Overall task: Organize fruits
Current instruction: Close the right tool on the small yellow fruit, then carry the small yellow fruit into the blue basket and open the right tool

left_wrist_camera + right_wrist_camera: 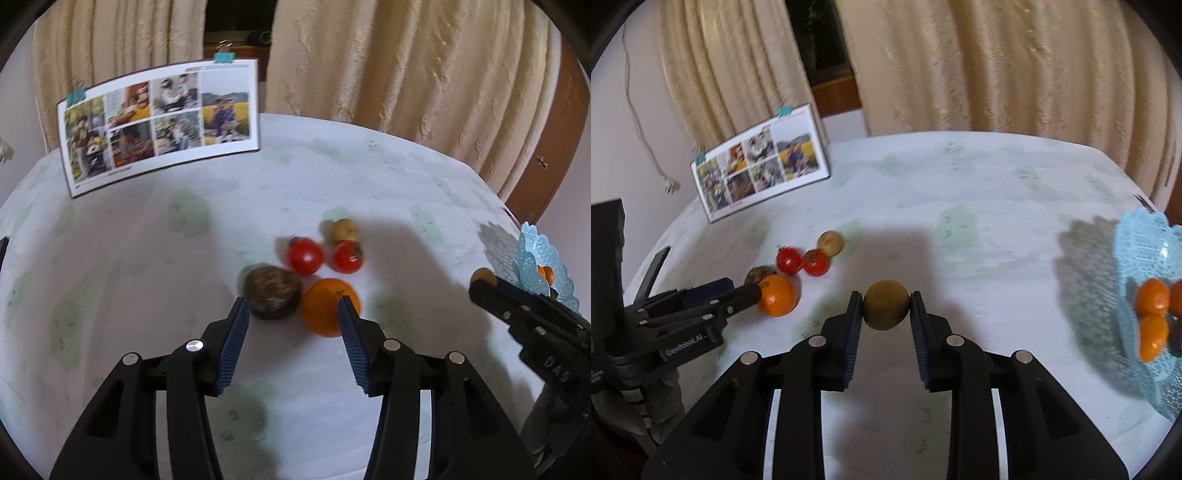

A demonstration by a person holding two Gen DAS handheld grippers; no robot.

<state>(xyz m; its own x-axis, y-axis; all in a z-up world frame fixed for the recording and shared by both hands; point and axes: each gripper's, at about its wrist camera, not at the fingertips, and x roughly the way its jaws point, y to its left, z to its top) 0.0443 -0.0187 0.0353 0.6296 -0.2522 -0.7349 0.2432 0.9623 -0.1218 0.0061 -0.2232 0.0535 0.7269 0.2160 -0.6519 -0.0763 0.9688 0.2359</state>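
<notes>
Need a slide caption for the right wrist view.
Right gripper holds a brown round fruit above the table, blue basket of oranges to its right.

Count on the counter [147,258]: two tomatoes [305,256] [347,256], one orange [325,306], one dark brown fruit [271,297], one small yellowish fruit [343,229]. One brown-green fruit [886,304] between blue pads. In the blue basket [1137,236], at least three oranges [1152,296] showing.
</notes>
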